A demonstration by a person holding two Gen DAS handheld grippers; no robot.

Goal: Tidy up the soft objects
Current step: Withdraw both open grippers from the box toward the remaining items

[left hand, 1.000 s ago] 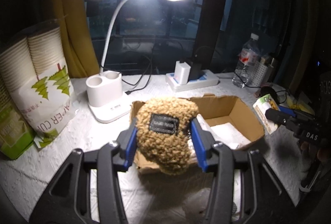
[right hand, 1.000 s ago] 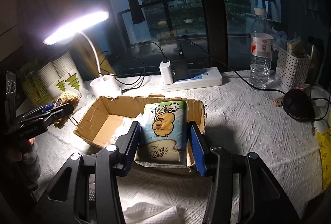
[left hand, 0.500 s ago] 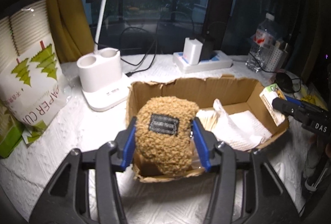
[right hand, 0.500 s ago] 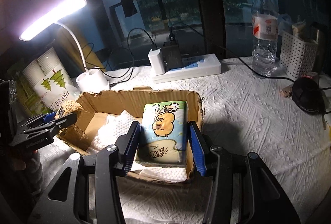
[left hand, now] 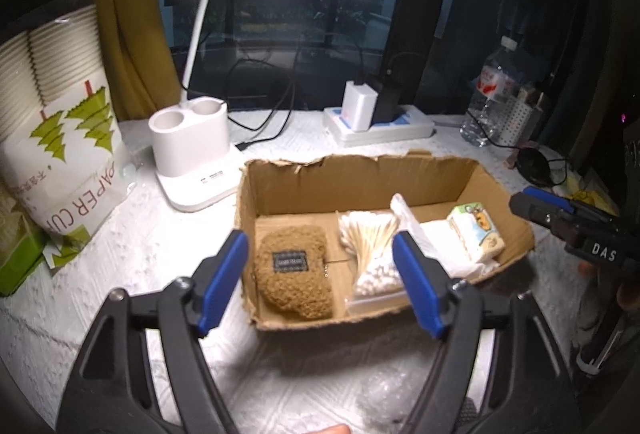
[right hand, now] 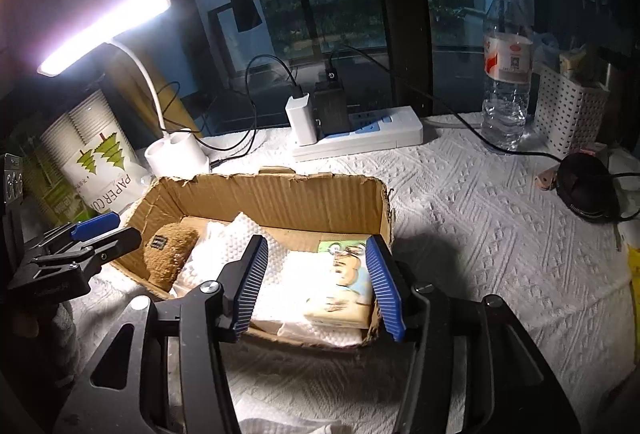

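Observation:
A torn cardboard box (left hand: pixel 360 173) stands on the white tablecloth. A brown fuzzy pouch (left hand: pixel 294 272) with a dark label lies in its left end. A bag of cotton swabs (left hand: pixel 370 246), white paper towels (left hand: pixel 440 238) and a cartoon tissue pack (left hand: pixel 478 230) lie to its right. My left gripper (left hand: pixel 320 280) is open and empty above the pouch. My right gripper (right hand: pixel 316 286) is open and empty over the tissue pack (right hand: pixel 344 286), with the pouch (right hand: pixel 168 254) showing at the box's (right hand: pixel 280 193) left end.
A white desk lamp base (left hand: pixel 192 149) and a paper cup pack (left hand: pixel 60 141) stand left of the box. A power strip with chargers (right hand: pixel 356 133), a water bottle (right hand: pixel 506 69), a white basket (right hand: pixel 568 113) and a black round object (right hand: pixel 586 185) are behind and right.
Both grippers opened. The left let go of the brown pouch and the right let go of the tissue pack; both now lie in the box. Both grippers drew back a little.

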